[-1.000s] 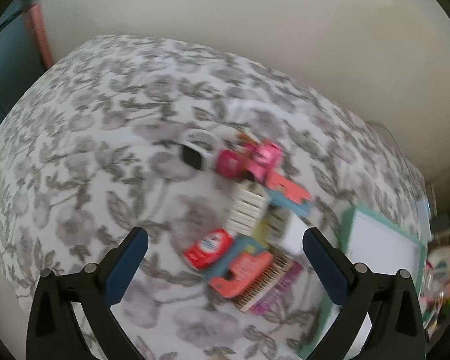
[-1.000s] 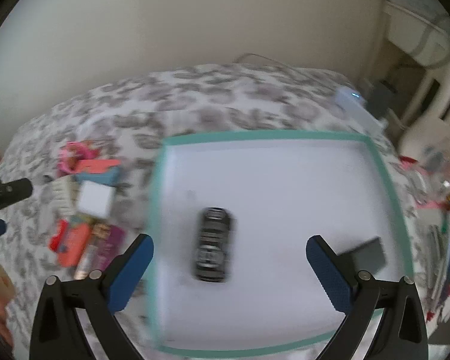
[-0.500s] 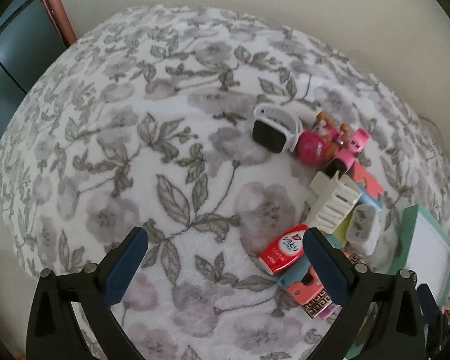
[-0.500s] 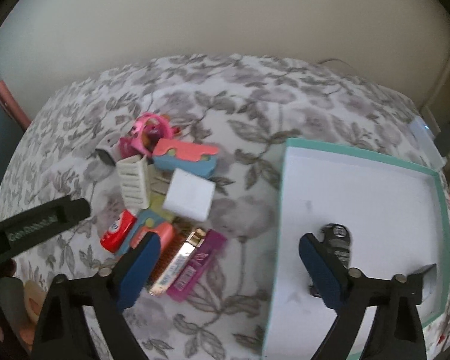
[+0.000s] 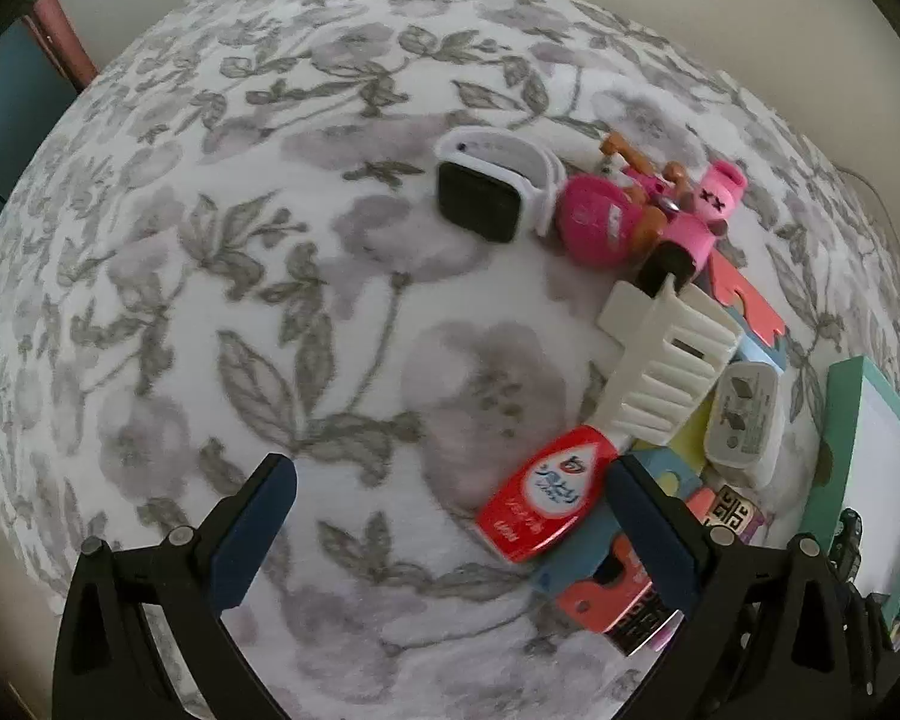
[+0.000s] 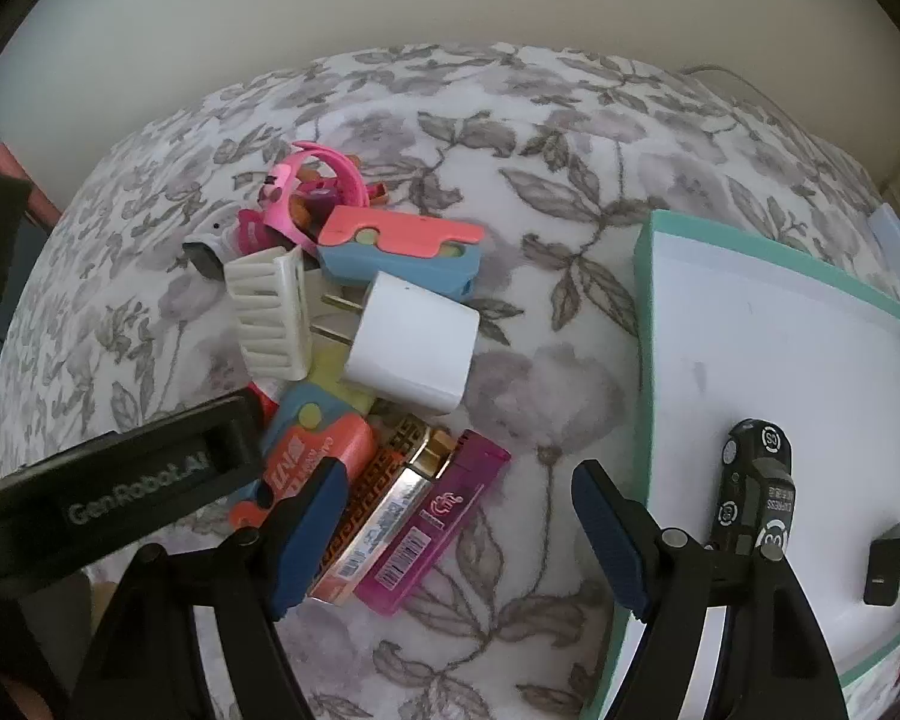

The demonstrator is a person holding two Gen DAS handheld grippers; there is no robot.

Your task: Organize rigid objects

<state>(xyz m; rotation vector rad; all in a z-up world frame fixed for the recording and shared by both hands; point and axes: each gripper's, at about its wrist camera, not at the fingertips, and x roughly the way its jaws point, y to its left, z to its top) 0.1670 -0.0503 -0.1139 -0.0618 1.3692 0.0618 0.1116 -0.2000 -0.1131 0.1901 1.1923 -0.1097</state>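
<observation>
A pile of small objects lies on the floral cloth. It holds a white smartwatch point(image 5: 489, 189), a pink toy figure point(image 5: 648, 213), a cream comb-like piece point(image 5: 666, 360), a white charger plug point(image 6: 411, 351), a red case point(image 5: 543, 492), a pink-and-blue case point(image 6: 399, 243), an orange case point(image 6: 318, 456) and a magenta lighter point(image 6: 432, 522). My left gripper point(image 5: 450, 534) is open above the cloth, its right finger beside the red case. My right gripper point(image 6: 459, 531) is open over the magenta lighter. A teal-rimmed white tray point(image 6: 645, 312) holds a black toy car point(image 6: 756, 480) and a black block point(image 6: 891, 561).
The left gripper's black body point(image 6: 108, 492) crosses the lower left of the right wrist view. A beige wall rises behind the table. A white device point(image 6: 891, 234) lies past the tray. The tray's teal edge also shows in the left wrist view point(image 5: 834, 444).
Both grippers have swung left. The left one has come lower and closer to the pile. The right one has moved off the tray to above the lighter and cases.
</observation>
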